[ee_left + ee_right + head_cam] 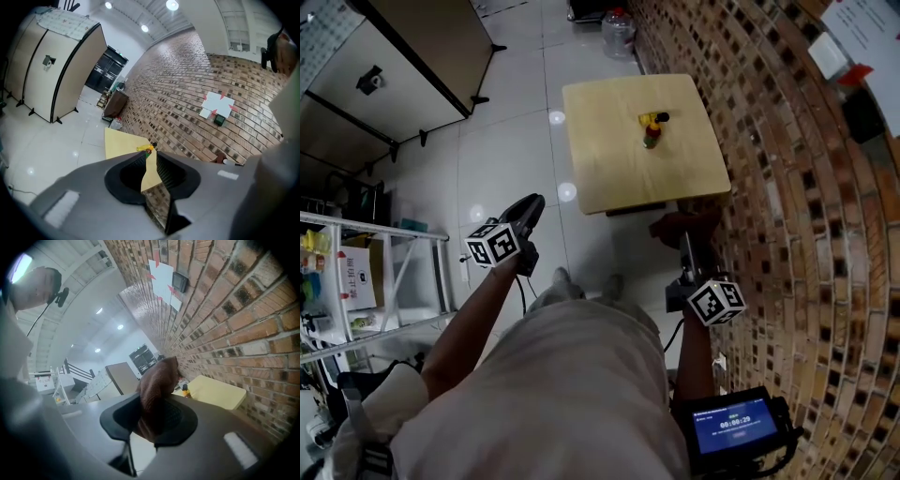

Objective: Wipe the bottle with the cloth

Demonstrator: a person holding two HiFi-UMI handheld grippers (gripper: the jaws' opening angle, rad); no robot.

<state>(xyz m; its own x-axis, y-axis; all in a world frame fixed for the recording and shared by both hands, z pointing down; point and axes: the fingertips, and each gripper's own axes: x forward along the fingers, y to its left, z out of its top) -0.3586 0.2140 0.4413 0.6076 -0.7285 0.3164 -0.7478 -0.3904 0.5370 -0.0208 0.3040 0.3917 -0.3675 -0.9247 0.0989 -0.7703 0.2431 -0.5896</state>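
A small yellow-and-green bottle (652, 130) with a dark cap stands upright on a light wooden table (609, 159) ahead of me. It also shows far off as the bottle (148, 149) past the left jaws and the bottle (186, 391) past the right ones. My left gripper (533, 203) hovers short of the table's near left corner, its jaws shut with nothing between them. My right gripper (686, 236) is shut on a brown cloth (680, 225), held near the table's front edge. The cloth (159, 380) bunches up between the jaws and hides part of the view.
A brick wall (787, 187) runs along the right, close to the table. A clear water jug (619, 33) stands on the floor beyond the table. Beige partition panels (403, 56) stand at the far left, and a white shelf rack (384, 281) at the near left.
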